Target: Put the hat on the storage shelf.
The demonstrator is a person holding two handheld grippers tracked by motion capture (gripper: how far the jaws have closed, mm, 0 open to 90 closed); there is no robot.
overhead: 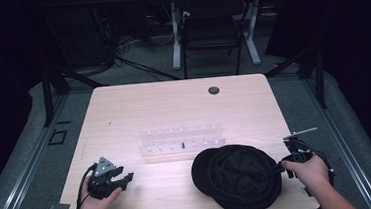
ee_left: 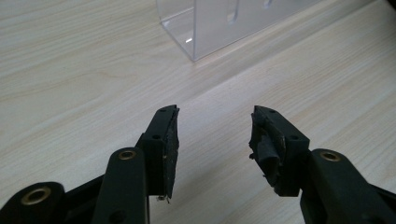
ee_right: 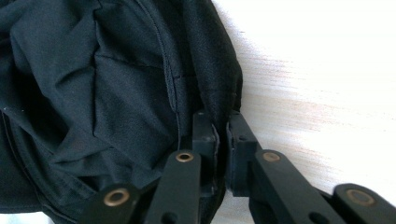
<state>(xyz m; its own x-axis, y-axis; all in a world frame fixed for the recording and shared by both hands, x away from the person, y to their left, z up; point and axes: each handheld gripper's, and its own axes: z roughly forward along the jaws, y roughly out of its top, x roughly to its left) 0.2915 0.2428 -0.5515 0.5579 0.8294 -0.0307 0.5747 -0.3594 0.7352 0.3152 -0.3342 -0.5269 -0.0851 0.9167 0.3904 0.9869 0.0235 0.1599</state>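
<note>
A black fabric cap (overhead: 239, 176) lies crumpled on the wooden table's (overhead: 173, 105) front right part. My right gripper (overhead: 284, 166) is at the cap's right edge. In the right gripper view its jaws are shut on the rim of the cap (ee_right: 121, 93), with the right gripper (ee_right: 222, 122) pinching a fold of cloth. My left gripper (overhead: 125, 179) rests near the front left of the table, open and holding nothing. In the left gripper view the left gripper (ee_left: 215, 122) has bare wood between its fingertips, and the corner of a clear rack (ee_left: 219, 23) stands ahead.
A clear acrylic rack (overhead: 182, 141) with a row of small pegs stands at the table's middle, just behind the cap. A round cable hole (overhead: 214, 90) sits near the far edge. A chair (overhead: 211, 29) and desk legs stand beyond the table.
</note>
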